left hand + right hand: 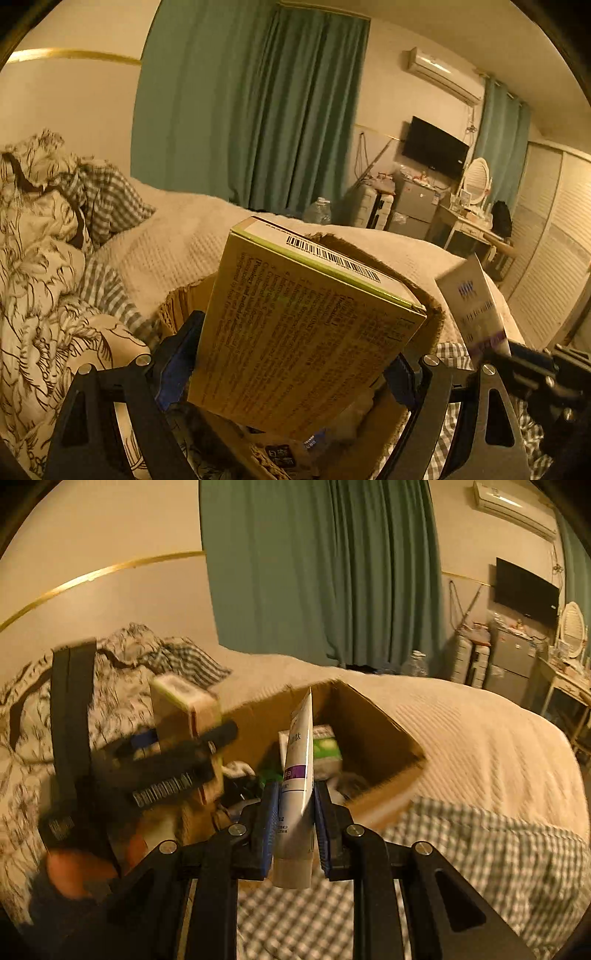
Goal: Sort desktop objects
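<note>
In the right wrist view, motion blur smears the left gripper (pixel 177 755) and the carton (pixel 184 716) it carries, so the carton's print can't be read there. The carton (pixel 295 343) fills the left wrist view's center, hiding most of the cardboard box (pixel 177 306) interior behind it; small print on its face is too fine to read. The tube (pixel 476 314) shows only in part at right, its lower end lost behind the right gripper (pixel 517 365), and items on the far dresser (pixel 469 218) are too small to ID.

Dim, warm yellow light; fisheye-bent edges, motion blur at the right view's left.
</note>
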Demonstrator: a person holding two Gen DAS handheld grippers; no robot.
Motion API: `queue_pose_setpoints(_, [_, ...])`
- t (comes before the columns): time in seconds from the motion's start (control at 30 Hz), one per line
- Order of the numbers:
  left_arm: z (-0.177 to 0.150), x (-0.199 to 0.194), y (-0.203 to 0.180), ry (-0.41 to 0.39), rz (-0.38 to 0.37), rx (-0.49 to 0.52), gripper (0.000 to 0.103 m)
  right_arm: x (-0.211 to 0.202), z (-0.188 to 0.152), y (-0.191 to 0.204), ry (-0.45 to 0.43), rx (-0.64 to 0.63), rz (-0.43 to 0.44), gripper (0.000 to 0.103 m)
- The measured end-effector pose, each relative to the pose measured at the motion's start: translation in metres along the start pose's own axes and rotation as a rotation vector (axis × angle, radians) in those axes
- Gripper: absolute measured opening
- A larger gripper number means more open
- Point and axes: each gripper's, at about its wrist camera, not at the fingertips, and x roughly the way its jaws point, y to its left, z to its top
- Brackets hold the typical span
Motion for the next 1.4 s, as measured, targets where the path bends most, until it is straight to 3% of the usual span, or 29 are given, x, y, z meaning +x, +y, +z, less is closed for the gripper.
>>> queue_pose_setpoints(0.1, [-0.004, 0.006, 0.000, 0.001, 0.004, -0.021, 0.088, 0.012, 0.009, -0.005, -0.007, 0.032, 0.015, 0.018])
queue_pose_setpoints(0.3, [-0.012, 0.023, -0.005, 0.035, 0.059, 0.046, 0.095, 0.031, 0.022, -0.024, -0.035, 0.096, 0.012, 0.019])
queue_pose_setpoints(0.37, [-0.012, 0.022, -0.007, 0.031, 0.065, 0.061, 0.103, 0.037, 0.024, -0.034, -0.048, 0.137, 0.042, 0.049])
queue_pose_setpoints(0.4, [-0.012, 0.020, -0.009, 0.018, 0.071, 0.067, 0.103, 0.041, 0.025, -0.039, -0.046, 0.162, 0.044, 0.081])
queue_pose_setpoints(0.43, [-0.012, 0.016, -0.011, -0.002, 0.075, 0.074, 0.103, 0.043, 0.025, -0.044, -0.045, 0.183, 0.027, 0.085])
queue_pose_setpoints(0.63, [-0.013, 0.007, -0.019, -0.019, 0.075, 0.063, 0.103, 0.017, 0.013, -0.056, -0.098, 0.144, -0.048, 0.085])
queue_pose_setpoints(0.8, [-0.016, 0.017, -0.021, 0.065, 0.079, 0.019, 0.103, -0.012, -0.018, -0.064, -0.098, 0.065, -0.231, 0.085])
queue_pose_setpoints(1.0, [-0.029, -0.003, -0.040, 0.040, 0.082, 0.042, 0.103, -0.048, -0.060, -0.084, -0.050, 0.046, -0.339, 0.085])
queue_pose_setpoints(1.1, [-0.038, -0.018, -0.054, 0.041, 0.109, 0.058, 0.103, -0.065, -0.080, -0.091, -0.045, 0.080, -0.351, 0.085])
queue_pose_setpoints(1.17, [-0.047, -0.031, -0.060, 0.033, 0.085, 0.039, 0.103, -0.074, -0.092, -0.098, -0.046, 0.123, -0.351, 0.085])
queue_pose_setpoints(1.27, [-0.060, -0.047, -0.070, -0.013, 0.063, 0.037, 0.103, -0.083, -0.107, -0.106, -0.059, 0.201, -0.361, 0.103])
queue_pose_setpoints(1.4, [-0.069, -0.049, -0.079, -0.022, 0.059, 0.050, 0.103, -0.090, -0.122, -0.106, -0.093, 0.219, -0.369, 0.102])
